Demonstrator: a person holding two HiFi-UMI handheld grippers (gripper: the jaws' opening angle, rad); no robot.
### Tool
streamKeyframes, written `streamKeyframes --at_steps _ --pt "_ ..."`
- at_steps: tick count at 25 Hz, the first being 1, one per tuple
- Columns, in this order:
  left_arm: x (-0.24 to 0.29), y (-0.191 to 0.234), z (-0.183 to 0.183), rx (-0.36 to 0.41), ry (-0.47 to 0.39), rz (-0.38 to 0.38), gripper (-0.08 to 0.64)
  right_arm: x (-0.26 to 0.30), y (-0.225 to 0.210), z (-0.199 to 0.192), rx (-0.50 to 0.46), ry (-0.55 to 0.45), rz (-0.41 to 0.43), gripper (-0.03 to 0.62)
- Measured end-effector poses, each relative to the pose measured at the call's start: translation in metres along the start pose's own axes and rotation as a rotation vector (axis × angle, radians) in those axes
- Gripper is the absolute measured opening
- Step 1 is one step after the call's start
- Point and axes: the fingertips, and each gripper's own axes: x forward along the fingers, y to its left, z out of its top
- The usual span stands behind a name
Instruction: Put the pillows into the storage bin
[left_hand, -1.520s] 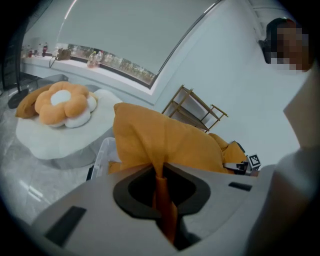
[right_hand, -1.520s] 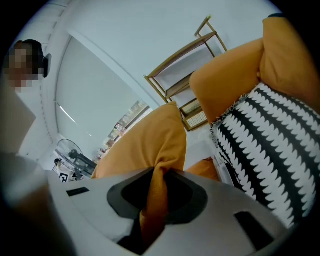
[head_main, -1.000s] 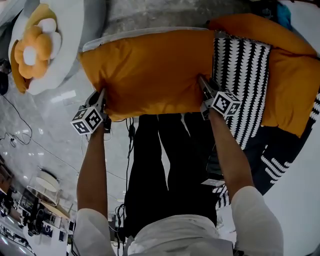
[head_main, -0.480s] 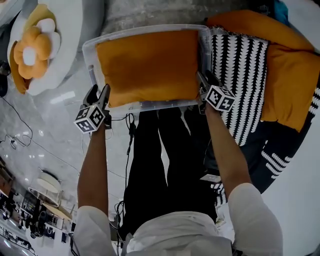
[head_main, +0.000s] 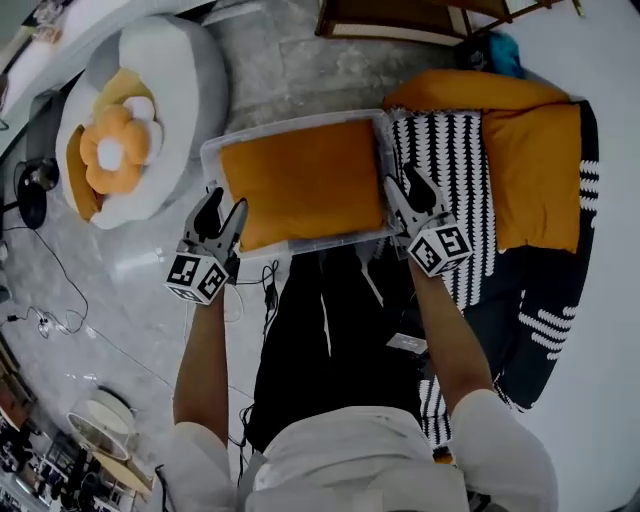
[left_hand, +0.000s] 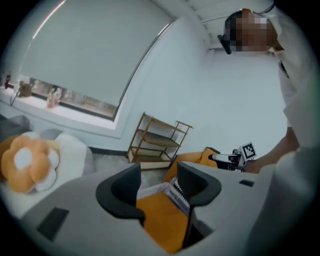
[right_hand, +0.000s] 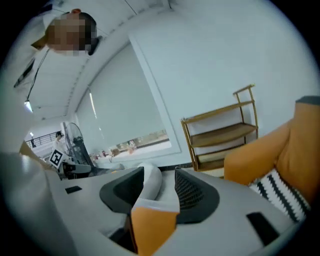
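Filling the clear bin (head_main: 290, 133) lies an orange pillow (head_main: 305, 190).

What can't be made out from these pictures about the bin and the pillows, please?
- Floor of the storage bin, and anything under the top pillow: head view, the orange pillow covers it.
- Near end of the patterned pillow: head view, the person's right forearm crosses it.
- Small items on the windowsill: left gripper view, too small and blurred to identify.

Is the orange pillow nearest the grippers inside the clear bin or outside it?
Inside. In the head view the orange pillow lies flat within the rim of the clear bin.
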Motion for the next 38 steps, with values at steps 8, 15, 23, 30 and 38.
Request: streamKeyframes --at_steps 8,15,23,30,38 --pt "-0.03 -0.113 0.197 0.191 -0.247 -0.185 0.231 -0.107 0.089 0.193 -0.242 -0.275 -0.024 0.212" --pt "-0.036 -0.239 0.304 0.259 -0.429 -0.478 0.236 -0.252 0.114 0.304 -0.364 -0.491 -0.205 0.212" --pt "-0.034 -0.406 0.331 0.321 -0.439 -0.788 0.236 -0.451 0.102 0.325 -0.374 -0.633 -0.525 0.212" --pt "-0.067 -0.566 0.305 0.318 -0.437 -1.004 0.236 -0.628 0.113 0.288 -0.329 -0.753 -0.722 0.212" --pt "-0.096 -0.691 0.243 0.341 -0.359 -1.109 0.233 -0.761 0.123 0.228 -0.276 -0.773 -0.873 0.212"
